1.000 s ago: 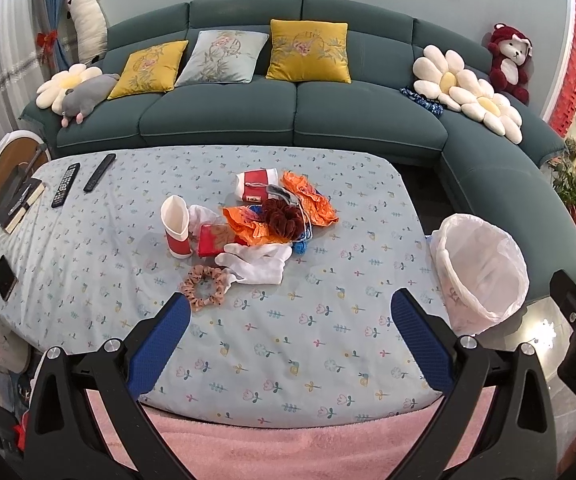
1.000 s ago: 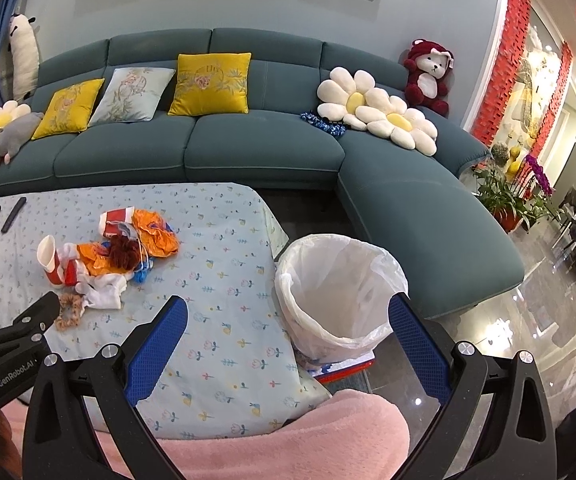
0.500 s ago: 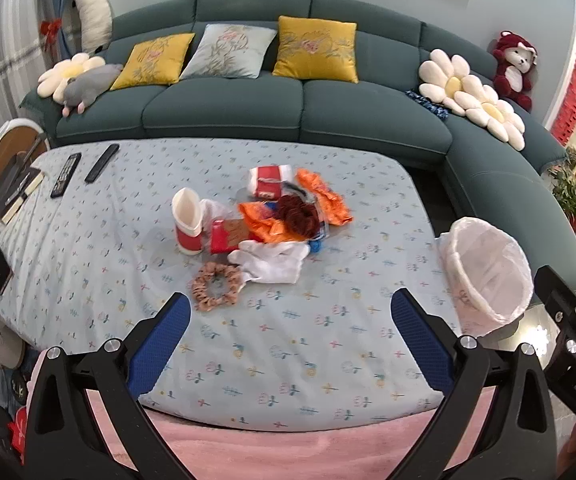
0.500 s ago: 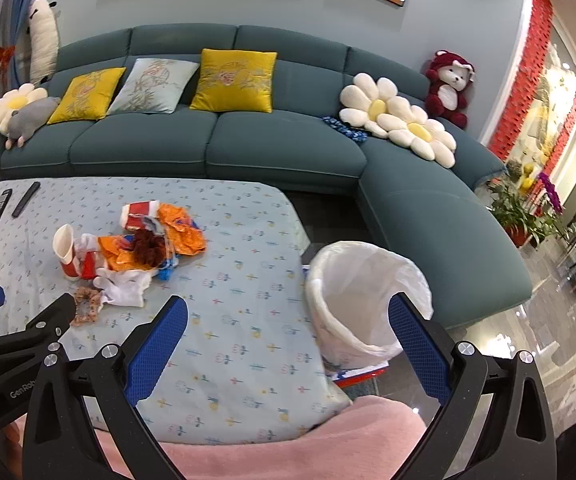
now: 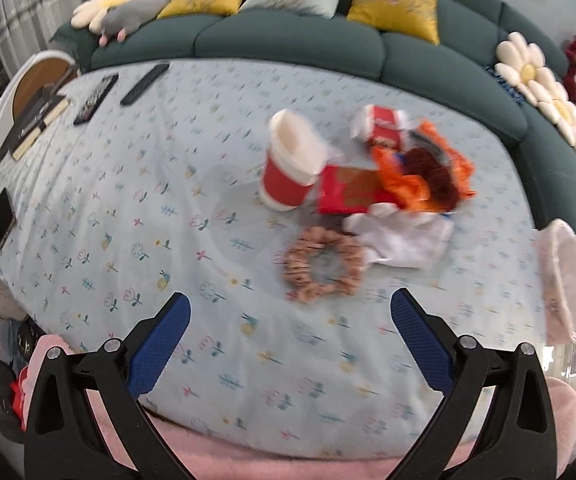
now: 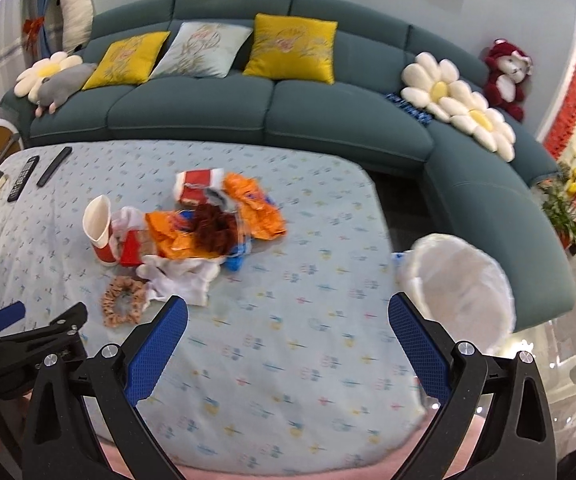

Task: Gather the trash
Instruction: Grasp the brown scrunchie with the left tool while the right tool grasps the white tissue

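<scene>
A pile of trash lies mid-table: a red and white paper cup (image 5: 290, 162) (image 6: 99, 230), a red carton (image 5: 344, 196), orange wrappers (image 5: 408, 178) (image 6: 255, 208), a white glove (image 5: 400, 236) (image 6: 179, 276) and a pink scrunchie (image 5: 322, 266) (image 6: 123, 300). My left gripper (image 5: 290, 334) hangs open over the table's near part, just short of the scrunchie. My right gripper (image 6: 288, 336) is open too, nearer the table's right end. A bin lined with a white bag (image 6: 462, 284) (image 5: 566, 280) stands off the table's right edge.
Two remotes (image 5: 121, 88) (image 6: 37, 174), books (image 5: 33, 122) and a phone (image 5: 1, 218) lie at the table's left end. A teal sofa (image 6: 328, 120) with cushions and plush toys wraps the far and right sides. Pink cloth (image 5: 288, 460) lies along the near edge.
Both grippers have moved forward and lower toward the table, so the trash pile looks larger and closer. The left view has tilted down. Both stay open.
</scene>
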